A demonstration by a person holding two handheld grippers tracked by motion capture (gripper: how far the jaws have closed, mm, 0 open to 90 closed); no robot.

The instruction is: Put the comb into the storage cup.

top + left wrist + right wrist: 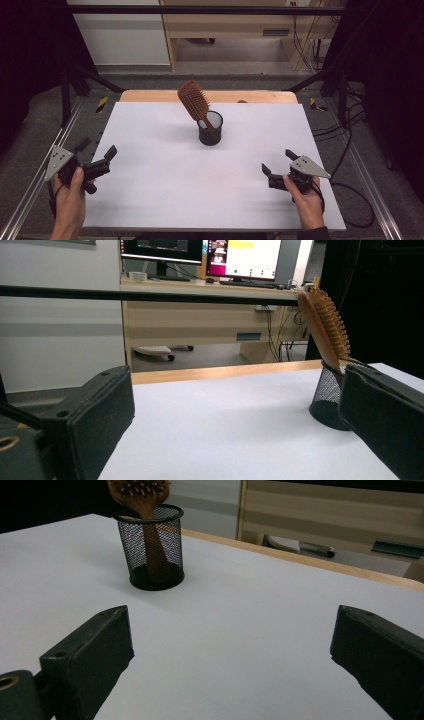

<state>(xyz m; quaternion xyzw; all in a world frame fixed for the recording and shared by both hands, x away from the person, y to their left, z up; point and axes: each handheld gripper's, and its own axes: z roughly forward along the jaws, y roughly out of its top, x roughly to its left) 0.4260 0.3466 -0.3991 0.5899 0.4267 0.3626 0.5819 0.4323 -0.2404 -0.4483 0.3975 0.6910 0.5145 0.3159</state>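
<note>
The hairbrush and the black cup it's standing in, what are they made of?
The hairbrush looks like wood: reddish-brown with a smooth, slightly glossy back, and its bristles look like the same brown, perhaps wooden pins. The cup looks like black metal wire mesh with a matte finish: you can see the brush handle through its tiny holes, and a solid rim runs round the top.

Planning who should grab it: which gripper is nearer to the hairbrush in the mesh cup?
Right, though only narrowly. The right gripper sits front-right of the hairbrush in the mesh cup; the left gripper sits front-left, slightly farther off. Both are open and well apart from it.
</note>
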